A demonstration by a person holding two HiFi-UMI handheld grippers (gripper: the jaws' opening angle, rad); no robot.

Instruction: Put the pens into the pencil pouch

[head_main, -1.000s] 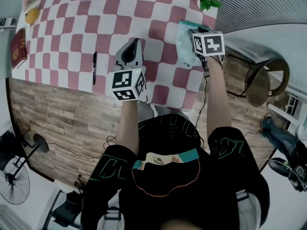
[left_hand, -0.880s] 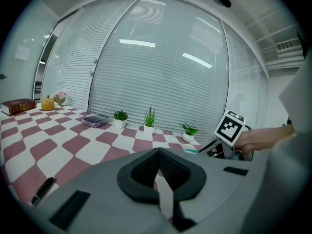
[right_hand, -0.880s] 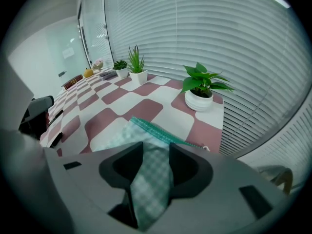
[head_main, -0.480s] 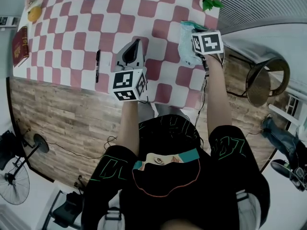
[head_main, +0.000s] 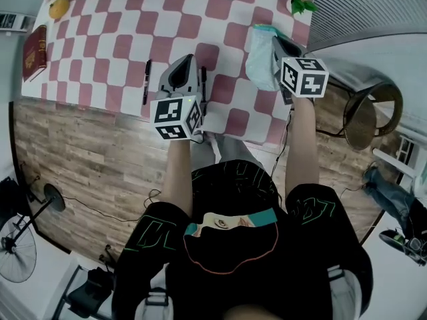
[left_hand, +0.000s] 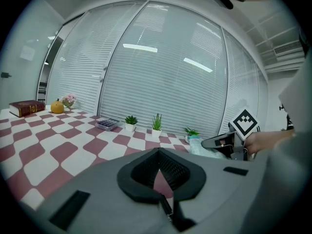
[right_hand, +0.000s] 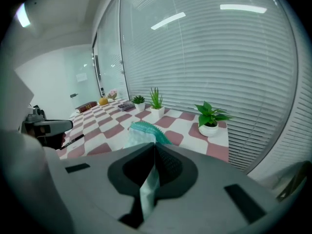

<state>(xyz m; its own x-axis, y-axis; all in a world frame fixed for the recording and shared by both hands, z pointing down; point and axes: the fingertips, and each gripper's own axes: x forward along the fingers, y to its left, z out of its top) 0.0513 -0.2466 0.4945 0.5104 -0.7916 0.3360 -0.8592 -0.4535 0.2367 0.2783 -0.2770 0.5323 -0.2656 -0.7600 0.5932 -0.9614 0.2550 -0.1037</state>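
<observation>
Pencil pouch: pale teal, soft, on the red-and-white checked worktop. Near edge pinched by the right gripper, fingers closed tight on a strip of the fabric.

Left gripper: left of the pouch and well apart from it, over the worktop. Fingers pressed together with nothing between them.

Pen, black: flat on the cloth left of the pouch, just beside the left gripper, between that gripper and the pouch.

Second pen, black: farther left of the pouch, beyond the left gripper, also flat on the cloth. Both pens outside the pouch.

Potted plant, small, green: just beyond the pouch, at the far corner of the worktop.

Dark red book and orange fruit: far left of the pouch, at the opposite end of the worktop.

Chair, round-seated: right of the pouch, off the worktop, on the floor.
</observation>
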